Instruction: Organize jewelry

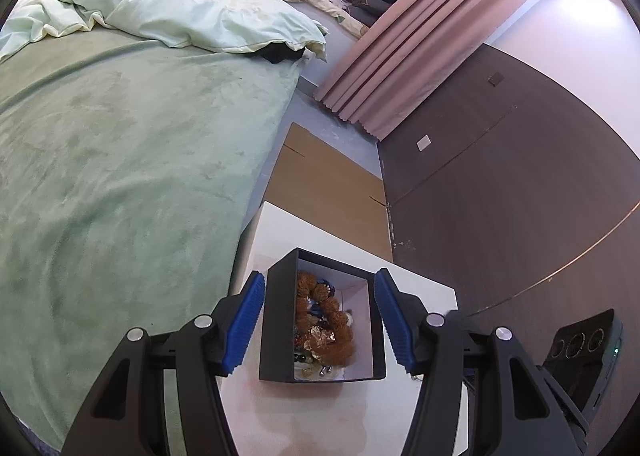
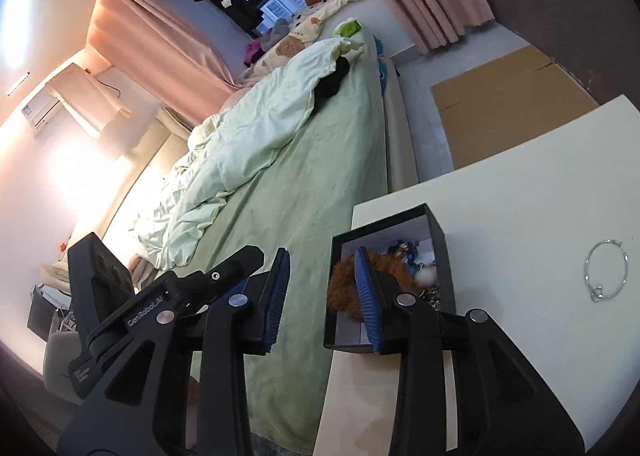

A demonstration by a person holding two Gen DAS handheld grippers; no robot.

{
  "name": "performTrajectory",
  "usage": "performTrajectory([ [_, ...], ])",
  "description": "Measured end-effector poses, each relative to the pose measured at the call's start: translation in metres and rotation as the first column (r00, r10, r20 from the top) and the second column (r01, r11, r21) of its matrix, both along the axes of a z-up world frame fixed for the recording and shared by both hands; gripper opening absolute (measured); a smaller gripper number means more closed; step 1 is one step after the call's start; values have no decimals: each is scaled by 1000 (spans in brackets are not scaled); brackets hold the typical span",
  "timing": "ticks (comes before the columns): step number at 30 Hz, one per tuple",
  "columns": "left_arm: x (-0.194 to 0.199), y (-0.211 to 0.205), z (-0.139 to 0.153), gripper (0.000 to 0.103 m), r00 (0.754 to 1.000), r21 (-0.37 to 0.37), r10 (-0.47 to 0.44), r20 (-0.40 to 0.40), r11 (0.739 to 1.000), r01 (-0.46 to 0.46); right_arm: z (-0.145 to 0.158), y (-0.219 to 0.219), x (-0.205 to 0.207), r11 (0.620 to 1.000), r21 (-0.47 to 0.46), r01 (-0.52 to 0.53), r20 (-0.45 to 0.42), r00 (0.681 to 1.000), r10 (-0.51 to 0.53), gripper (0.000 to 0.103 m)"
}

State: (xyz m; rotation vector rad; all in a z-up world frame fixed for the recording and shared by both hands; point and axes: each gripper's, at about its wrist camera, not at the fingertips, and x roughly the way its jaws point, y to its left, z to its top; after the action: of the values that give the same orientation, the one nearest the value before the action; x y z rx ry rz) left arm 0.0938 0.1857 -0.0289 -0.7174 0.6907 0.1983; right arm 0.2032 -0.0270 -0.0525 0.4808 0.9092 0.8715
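A black open box (image 1: 276,320) with a white lining stands on a white table (image 1: 320,408). It holds brown fuzzy scrunchies (image 1: 332,320) and mixed jewelry. My left gripper (image 1: 320,322) is open, with its blue pads on either side of the box and a small gap to each wall. In the right wrist view the same box (image 2: 440,252) sits at the table's left edge. My right gripper (image 2: 322,296) is open and empty, with one finger over the box and the other over the bed. A thin silver bracelet (image 2: 606,270) lies on the table to the right of the box.
A bed with a green blanket (image 1: 120,175) and a pale duvet (image 1: 160,3) lies left of the table. Flat cardboard (image 1: 324,171) lies on the floor beyond the table. Pink curtains (image 1: 420,43) and a dark wall panel (image 1: 520,175) stand to the right.
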Motion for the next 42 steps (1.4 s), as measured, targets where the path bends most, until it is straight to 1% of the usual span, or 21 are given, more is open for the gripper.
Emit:
performTrajectory([
  [2, 0, 0, -1, 55, 1000, -2, 4, -4, 1000, -4, 0, -8, 0, 1000, 3, 16, -1, 1000, -16, 44],
  [3, 0, 0, -2, 55, 1000, -2, 3, -7, 1000, -3, 0, -15, 1, 999, 5, 36, -3, 999, -36, 53],
  [4, 0, -1, -3, 55, 1000, -2, 1, -9, 1000, -1, 0, -22, 1, 998, 1, 57, 0, 998, -57, 57],
  [6, 1, -4, -3, 55, 1000, 2, -7, -14, 1000, 7, 2, -35, 2, 996, -8, 89, 8, 996, -89, 63],
  [10, 4, -17, -4, 55, 999, 19, -37, -20, 999, 38, 1, -63, 6, 988, -48, 149, 8, 989, -148, 69],
  [12, 6, -28, -4, 55, 998, 32, -60, -25, 998, 61, 0, -78, 10, 982, -70, 175, -2, 984, -175, 70],
  [17, 14, -58, -7, 55, 992, 66, -122, -40, 990, 124, -9, -109, 17, 962, -161, 221, -23, 974, -227, 70],
  [19, 18, -69, -9, 55, 989, 75, -142, -45, 986, 146, -15, -118, 20, 958, -176, 226, -40, 971, -236, 70],
  [21, 21, -82, -12, 59, 984, 89, -170, -56, 981, 174, -20, -126, 21, 952, -205, 229, -55, 968, -245, 70],
  [23, 24, -97, -14, 65, 979, 121, -195, -65, 972, 202, -24, -132, 22, 942, -238, 235, -62, 965, -257, 70],
  [26, 28, -115, -15, 68, 968, 151, -240, -68, 957, 248, -34, -139, 24, 932, -282, 229, -91, 960, -264, 70],
  [27, 29, -120, -16, 69, 966, 157, -247, -70, 954, 256, -40, -142, 26, 930, -294, 222, -114, 958, -265, 70],
  [29, 31, -128, -20, 69, 961, 164, -263, -81, 948, 273, -51, -146, 30, 923, -319, 215, -150, 950, -273, 66],
  [31, 35, -134, -24, 69, 958, 168, -272, -93, 944, 284, -62, -150, 35, 916, -345, 203, -186, 942, -279, 51],
  [34, 40, -145, -28, 69, 952, 185, -285, -110, 935, 301, -76, -154, 44, 912, -363, 190, -235, 928, -287, 40],
  [37, 45, -153, -33, 71, 946, 197, -300, -119, 927, 319, -85, -154, 51, 907, -379, 183, -266, 917, -296, 32],
  [40, 50, -156, -38, 71, 943, 190, -306, -127, 926, 326, -93, -148, 58, 901, -398, 171, -288, 910, -300, 27],
  [42, 53, -156, -39, 71, 943, 187, -306, -129, 927, 326, -99, -144, 62, 893, -418, 165, -300, 903, -307, 26],
])
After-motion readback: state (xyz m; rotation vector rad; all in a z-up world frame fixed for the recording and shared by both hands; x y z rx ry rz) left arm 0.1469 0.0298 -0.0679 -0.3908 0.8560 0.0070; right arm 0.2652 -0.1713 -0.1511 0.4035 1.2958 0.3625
